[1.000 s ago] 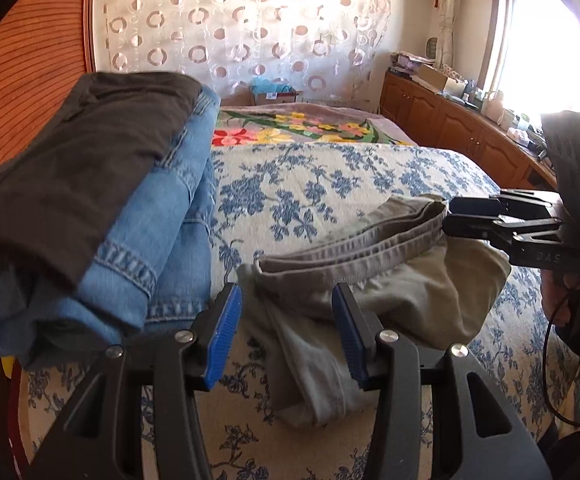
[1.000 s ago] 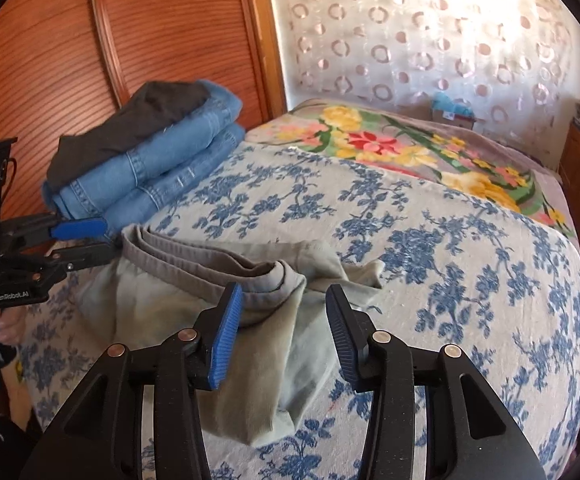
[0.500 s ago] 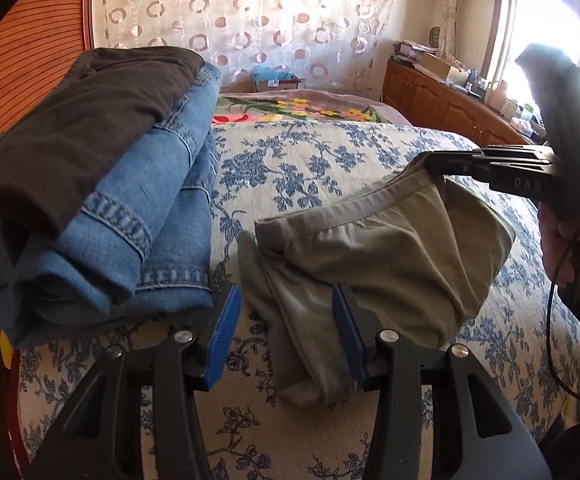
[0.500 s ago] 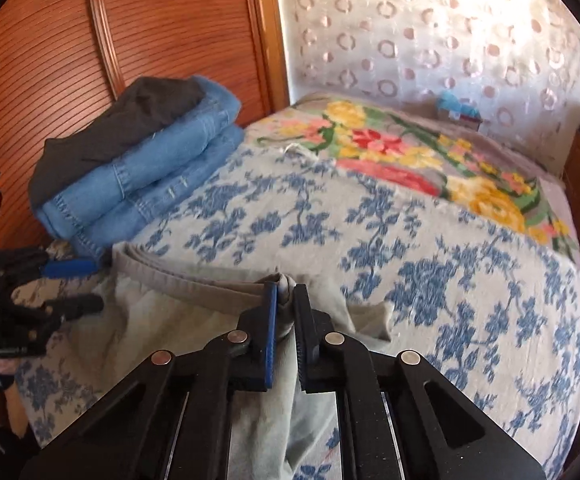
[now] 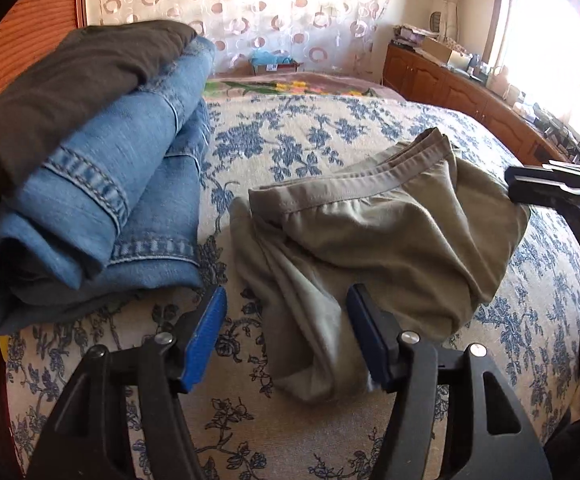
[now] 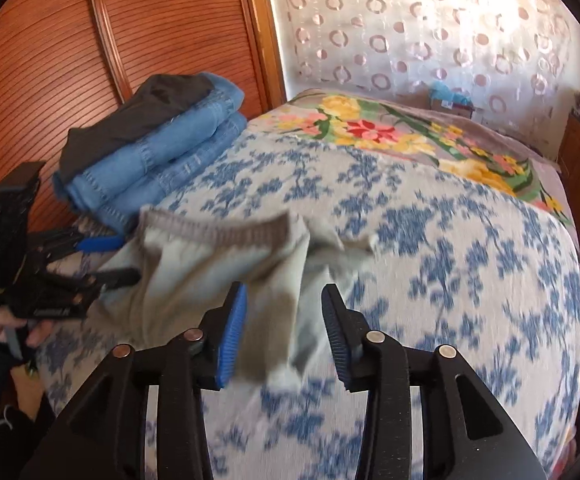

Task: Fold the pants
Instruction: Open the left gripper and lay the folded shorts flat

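Big bed (image 5: 330,128) with a blue flower cover, spread out under both sets of tongs. Bright flower blanket (image 6: 402,136) far ahead of the right tongs, near the dotted curtain (image 6: 430,28). Brown wood wall (image 6: 49,60) off to the left of them.

Pile of folded blue jeans (image 5: 129,184) with a dark cloth on top, just left of the left tongs and a bit ahead. Seen smaller from the right tongs, far ahead and to the left.

Green-grey pants (image 5: 390,240) bunched on the bed, right in front of the left tongs and reaching to the right. Waistband at the far side. Blurry from the right camera, so hard to tell the folds there.

Left tongs (image 5: 285,336): spread apart and opening wider, low over the near end of the pants, blue pads not pressing the cloth. Right tongs (image 6: 283,332): opening too, pants cloth (image 6: 217,272) lying below and between the pads, maybe no longer pinched. Same right tongs seen side-on (image 5: 546,188) past the right edge of the pants.

A hand (image 6: 5,320) around the left tongs' handle.
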Available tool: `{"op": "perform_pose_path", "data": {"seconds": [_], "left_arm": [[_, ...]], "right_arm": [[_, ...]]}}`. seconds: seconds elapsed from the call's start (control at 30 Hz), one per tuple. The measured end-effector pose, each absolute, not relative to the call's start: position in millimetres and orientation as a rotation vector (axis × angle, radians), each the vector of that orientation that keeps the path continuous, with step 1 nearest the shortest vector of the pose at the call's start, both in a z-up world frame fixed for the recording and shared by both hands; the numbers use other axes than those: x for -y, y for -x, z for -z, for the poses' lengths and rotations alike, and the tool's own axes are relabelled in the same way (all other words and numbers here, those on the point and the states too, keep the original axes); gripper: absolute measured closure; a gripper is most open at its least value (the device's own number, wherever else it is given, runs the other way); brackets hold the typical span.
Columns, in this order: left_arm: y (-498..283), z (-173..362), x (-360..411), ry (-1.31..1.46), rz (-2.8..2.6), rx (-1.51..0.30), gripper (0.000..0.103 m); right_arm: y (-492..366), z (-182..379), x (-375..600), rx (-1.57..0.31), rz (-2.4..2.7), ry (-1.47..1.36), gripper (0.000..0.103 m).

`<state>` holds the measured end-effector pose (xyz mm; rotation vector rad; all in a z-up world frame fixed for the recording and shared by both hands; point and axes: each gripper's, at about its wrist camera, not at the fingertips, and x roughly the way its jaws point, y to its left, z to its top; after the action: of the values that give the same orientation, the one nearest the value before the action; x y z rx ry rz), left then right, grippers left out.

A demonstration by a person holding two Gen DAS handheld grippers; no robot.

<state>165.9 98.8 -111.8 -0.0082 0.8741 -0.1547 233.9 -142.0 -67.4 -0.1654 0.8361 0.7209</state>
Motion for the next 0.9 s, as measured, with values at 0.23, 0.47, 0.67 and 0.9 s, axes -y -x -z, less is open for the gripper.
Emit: {"op": "perform_pose_path", "data": {"seconds": [0.23, 0.47, 0.67, 0.9], "left_arm": [[-164, 111, -97, 0.005, 0.15, -0.874, 0.038], [-154, 108, -102, 0.006, 0.154, -0.873, 0.037], [-129, 102, -101, 0.021, 0.192, -0.843, 0.053], [-128, 106, -94, 0.024, 0.237, -0.854, 0.086]], "right_arm": [[-215, 76, 142, -0.855, -0.741, 0.163, 0.064], [-209, 81, 139, -0.857, -0.758, 0.175, 0.09], [-208, 73, 151, -0.836, -0.758, 0.142, 0.094], [-209, 80, 151, -0.849, -0.74, 0.127, 0.094]]}}
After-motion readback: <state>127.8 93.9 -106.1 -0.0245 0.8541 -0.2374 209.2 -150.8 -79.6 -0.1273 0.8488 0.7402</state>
